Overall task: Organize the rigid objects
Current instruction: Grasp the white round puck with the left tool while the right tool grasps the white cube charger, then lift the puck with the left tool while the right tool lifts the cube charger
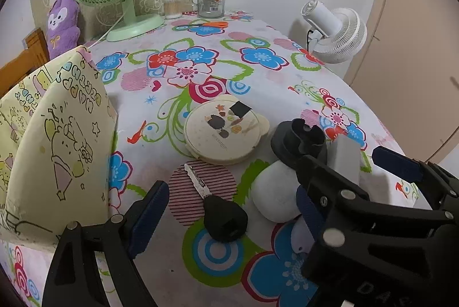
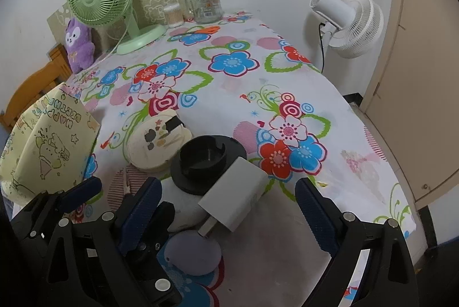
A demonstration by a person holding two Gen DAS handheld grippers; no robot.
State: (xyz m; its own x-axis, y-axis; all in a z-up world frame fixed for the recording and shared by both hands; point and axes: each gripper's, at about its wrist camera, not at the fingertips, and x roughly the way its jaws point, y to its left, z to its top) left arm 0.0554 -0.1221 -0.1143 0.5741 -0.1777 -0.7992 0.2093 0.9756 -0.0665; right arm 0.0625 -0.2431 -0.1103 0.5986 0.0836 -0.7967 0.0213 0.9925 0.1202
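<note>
**Two spread grippers over a tight cluster**

Both jaws stand apart, holding nothing. The left hand-held gripper [image 1: 229, 206] brackets the key [image 1: 212, 203]; the right hand-held gripper [image 2: 229, 209] frames the white charger [image 2: 238, 198], which leans on the black ashtray [image 2: 206, 160] near the surface's [image 2: 287, 71] front edge. Probably best: close on one item squarely, lift straight, and avoid nudging the round tin [image 1: 223, 132] or white pebble-shaped case [image 1: 275, 192] beside it.

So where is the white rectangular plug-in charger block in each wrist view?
Left wrist: the white rectangular charger block lies right of centre, behind the right gripper.
Right wrist: lower centre, between that gripper's open fingers.
Shared landmark: the black round ashtray-like dish beside it.
</note>
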